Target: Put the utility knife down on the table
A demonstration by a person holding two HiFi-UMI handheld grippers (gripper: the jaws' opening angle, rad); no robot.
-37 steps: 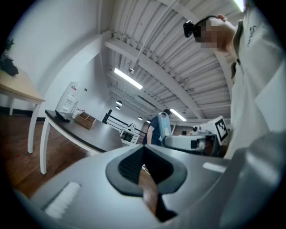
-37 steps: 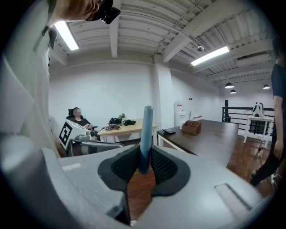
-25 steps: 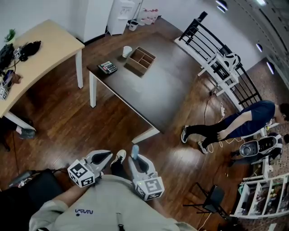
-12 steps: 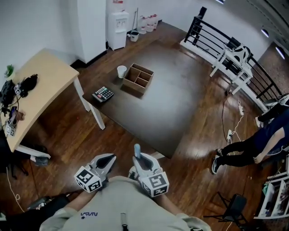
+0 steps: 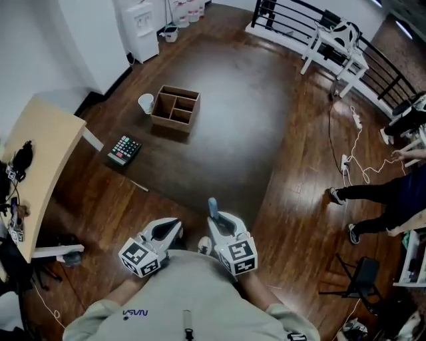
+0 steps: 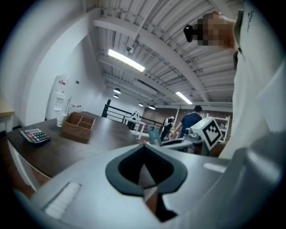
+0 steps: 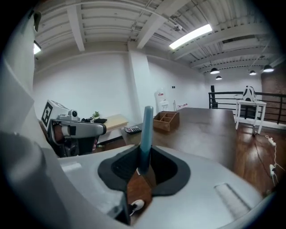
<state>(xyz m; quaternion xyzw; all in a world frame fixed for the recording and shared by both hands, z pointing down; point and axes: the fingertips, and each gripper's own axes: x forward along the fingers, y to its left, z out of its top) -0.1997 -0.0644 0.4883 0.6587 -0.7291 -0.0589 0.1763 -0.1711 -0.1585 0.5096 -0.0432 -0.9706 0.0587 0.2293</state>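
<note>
My right gripper (image 5: 218, 220) is shut on a blue utility knife (image 5: 213, 207), which sticks out forward past its jaws. In the right gripper view the utility knife (image 7: 146, 129) stands upright between the closed jaws, with the dark table (image 7: 201, 127) ahead. My left gripper (image 5: 168, 230) hangs beside it, shut with nothing in it (image 6: 143, 147). Both grippers are held over the wood floor, just short of the near corner of the dark table (image 5: 226, 133). The left gripper view shows the right gripper and the utility knife (image 6: 154, 134) to its right.
On the table's far left part stand a wooden divided box (image 5: 174, 108), a white cup (image 5: 146, 103) and a calculator (image 5: 124, 149). A light wooden desk (image 5: 40, 153) stands at the left. A person (image 5: 393, 193), floor cables (image 5: 346, 160) and a black railing (image 5: 313, 20) are at the right.
Both grippers and the head view have moved forward toward the dark table, whose near corner is now close in front. The knife has stayed in the right gripper.
</note>
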